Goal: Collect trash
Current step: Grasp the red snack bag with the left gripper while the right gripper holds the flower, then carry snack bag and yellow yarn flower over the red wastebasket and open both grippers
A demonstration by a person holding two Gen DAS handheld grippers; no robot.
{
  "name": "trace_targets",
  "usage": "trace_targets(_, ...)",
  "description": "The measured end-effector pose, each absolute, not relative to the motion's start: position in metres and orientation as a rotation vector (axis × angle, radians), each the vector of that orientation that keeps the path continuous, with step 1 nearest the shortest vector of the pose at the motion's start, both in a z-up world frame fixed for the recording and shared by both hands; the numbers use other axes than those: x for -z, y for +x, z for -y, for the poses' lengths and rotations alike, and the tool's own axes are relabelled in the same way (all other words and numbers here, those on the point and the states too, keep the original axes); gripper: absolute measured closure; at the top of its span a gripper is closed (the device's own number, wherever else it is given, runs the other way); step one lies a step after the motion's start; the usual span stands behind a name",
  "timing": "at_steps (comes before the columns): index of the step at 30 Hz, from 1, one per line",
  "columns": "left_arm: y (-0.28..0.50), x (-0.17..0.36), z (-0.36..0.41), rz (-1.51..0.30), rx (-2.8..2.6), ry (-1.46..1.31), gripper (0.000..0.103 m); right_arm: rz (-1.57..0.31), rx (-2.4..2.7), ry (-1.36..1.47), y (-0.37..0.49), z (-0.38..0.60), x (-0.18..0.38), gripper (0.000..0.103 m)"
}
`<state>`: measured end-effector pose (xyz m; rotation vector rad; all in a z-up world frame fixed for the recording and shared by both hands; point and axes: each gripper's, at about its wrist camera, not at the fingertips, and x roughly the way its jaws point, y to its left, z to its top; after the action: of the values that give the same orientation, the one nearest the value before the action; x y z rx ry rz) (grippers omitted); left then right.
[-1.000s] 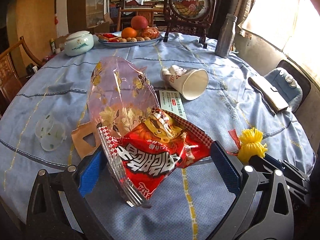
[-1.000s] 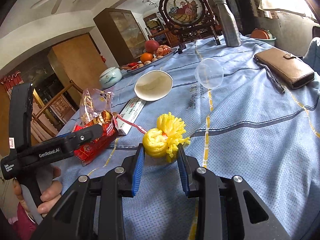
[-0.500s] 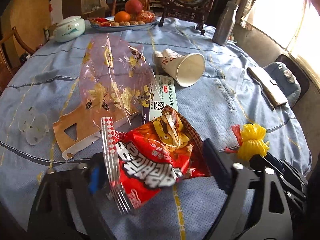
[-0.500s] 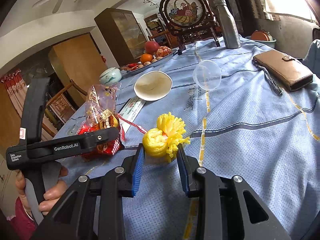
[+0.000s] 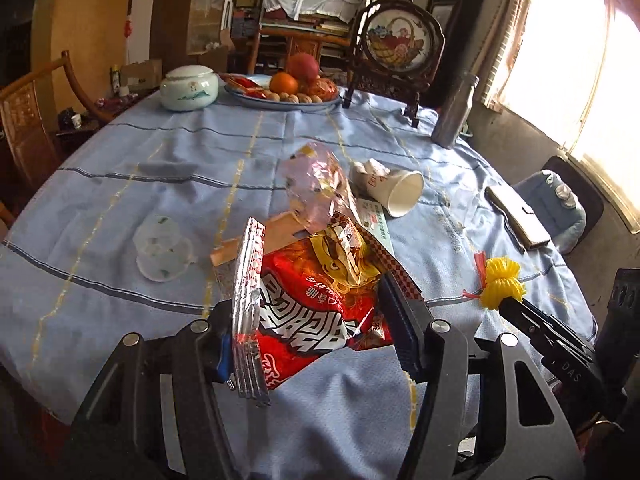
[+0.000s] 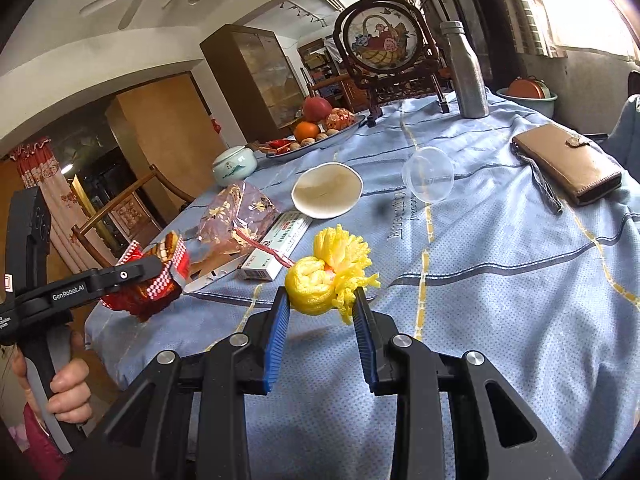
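Foil crinkles between your left tongs [image 5: 316,340] in the left wrist view: they are clamped on a red snack wrapper [image 5: 320,300], glossy and creased, its long axis running away from you toward the far side of the tabletop [image 5: 160,160], silver crimped edge standing upright by the left finger. The wrapper sits above the blue woven cloth near the front edge. Beyond it lie a clear pink cellophane bag [image 5: 316,188] with gold flowers, a tipped white paper cup [image 5: 400,194] with its mouth facing right and toward you, and a flattened clear plastic cup [image 5: 160,248] to the left. At right, a yellow mesh wad [image 5: 502,282] sits at the tip of your other tool. In the right wrist view, your right tongs [image 6: 322,312] pinch that yellow foam-net wad [image 6: 328,276], a soft rolled lump with frayed strands fanning up and right, a thin red strip trailing left from it. It is held just over the cloth, near the front. Your left tongs [image 6: 168,280] appear at left, gripping the red wrapper [image 6: 148,284]. A brown leather wallet [image 6: 568,164] lies far right.
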<state>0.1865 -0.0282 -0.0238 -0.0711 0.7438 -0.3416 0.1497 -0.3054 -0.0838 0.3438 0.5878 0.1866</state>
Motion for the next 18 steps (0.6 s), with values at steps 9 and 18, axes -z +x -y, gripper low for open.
trace_targets(9, 0.159, -0.003, -0.04, -0.664, 0.229, -0.131, 0.043, -0.545, -0.222, 0.3, 0.136, 0.283, 0.061, 0.071)
trace_targets(18, 0.124, -0.012, -0.098, -0.615, 0.129, -0.167, 0.043, -0.51, -0.282, 0.252, 0.125, 0.249, 0.037, 0.071)
